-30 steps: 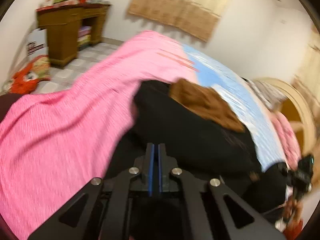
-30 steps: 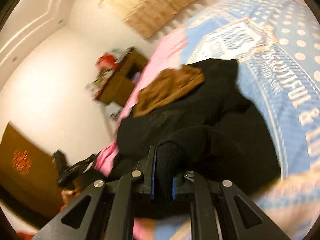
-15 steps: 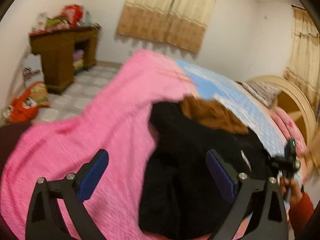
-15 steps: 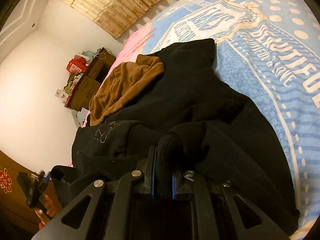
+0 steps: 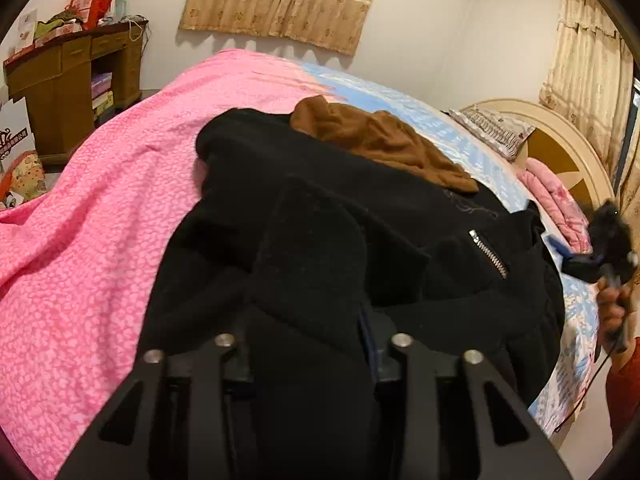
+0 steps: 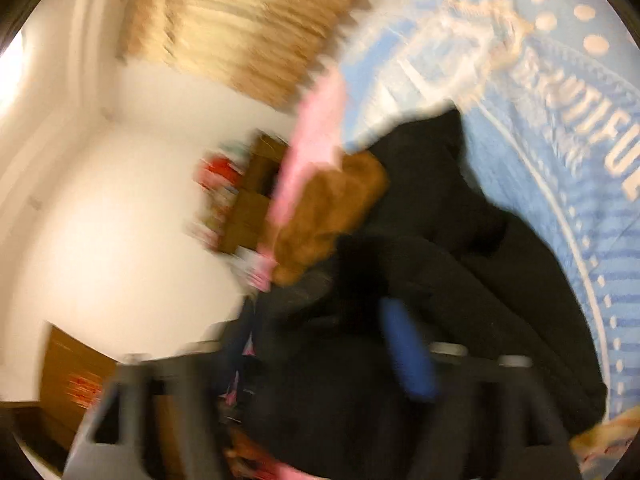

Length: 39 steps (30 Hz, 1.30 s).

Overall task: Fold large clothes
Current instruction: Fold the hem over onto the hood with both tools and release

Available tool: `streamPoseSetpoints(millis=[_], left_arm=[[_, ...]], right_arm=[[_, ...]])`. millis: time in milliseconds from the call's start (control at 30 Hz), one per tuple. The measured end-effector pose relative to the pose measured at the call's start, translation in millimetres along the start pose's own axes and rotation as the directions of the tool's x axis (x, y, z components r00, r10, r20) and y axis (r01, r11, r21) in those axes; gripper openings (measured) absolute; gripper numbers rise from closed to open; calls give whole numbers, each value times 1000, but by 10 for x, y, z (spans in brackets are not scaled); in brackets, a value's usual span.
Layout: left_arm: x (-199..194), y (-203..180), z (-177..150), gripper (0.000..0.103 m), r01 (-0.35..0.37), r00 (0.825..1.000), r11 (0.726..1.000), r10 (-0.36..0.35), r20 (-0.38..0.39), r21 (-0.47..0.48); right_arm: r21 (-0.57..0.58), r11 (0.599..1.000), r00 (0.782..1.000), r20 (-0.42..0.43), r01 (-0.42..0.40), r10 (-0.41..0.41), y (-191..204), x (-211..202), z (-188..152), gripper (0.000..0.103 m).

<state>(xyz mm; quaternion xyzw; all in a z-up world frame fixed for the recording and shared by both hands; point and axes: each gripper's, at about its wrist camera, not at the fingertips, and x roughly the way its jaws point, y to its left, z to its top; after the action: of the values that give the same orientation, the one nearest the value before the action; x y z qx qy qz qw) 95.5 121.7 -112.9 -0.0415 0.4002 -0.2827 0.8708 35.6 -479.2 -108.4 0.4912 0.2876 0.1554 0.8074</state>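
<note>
Between left gripper (image 5: 308, 320) jaws: black jacket (image 5: 360, 216) fold.

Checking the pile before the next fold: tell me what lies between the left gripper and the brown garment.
In the left wrist view, only black jacket fabric: a thick fold sits in the left gripper, and the jacket runs up to the brown garment resting on it.

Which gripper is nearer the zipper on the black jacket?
Right. The right gripper sits just beside the zipper, at the black jacket edge. The left gripper clamps a jacket fold farther back.
</note>
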Motion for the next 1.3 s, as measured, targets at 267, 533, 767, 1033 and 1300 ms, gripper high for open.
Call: streamPoseSetpoints(millis=[267, 533, 767, 1033, 1300], left_arm=[[-12, -1, -43, 44, 0, 1000, 1000, 0, 13, 2], [109, -50, -6, 61, -9, 1000, 999, 10, -14, 31], [12, -130, -44, 19, 18, 1000, 999, -18, 17, 35], [-686, -345, 55, 19, 63, 979, 998, -67, 192, 26], [-606, -411, 895, 19, 37, 968, 999, -31, 249, -18]], right_arm=[[-463, 850, 964, 46, 254, -263, 519, -43, -85, 91], [-780, 526, 856, 23, 339, -517, 402, 957, -283, 91], [-696, 626, 872, 0, 351, -490, 329, 741, -257, 23], [-646, 652, 910, 186, 397, -370, 966, -102, -520, 21], [-622, 616, 876, 352, 483, -331, 1474, -23, -144, 21]])
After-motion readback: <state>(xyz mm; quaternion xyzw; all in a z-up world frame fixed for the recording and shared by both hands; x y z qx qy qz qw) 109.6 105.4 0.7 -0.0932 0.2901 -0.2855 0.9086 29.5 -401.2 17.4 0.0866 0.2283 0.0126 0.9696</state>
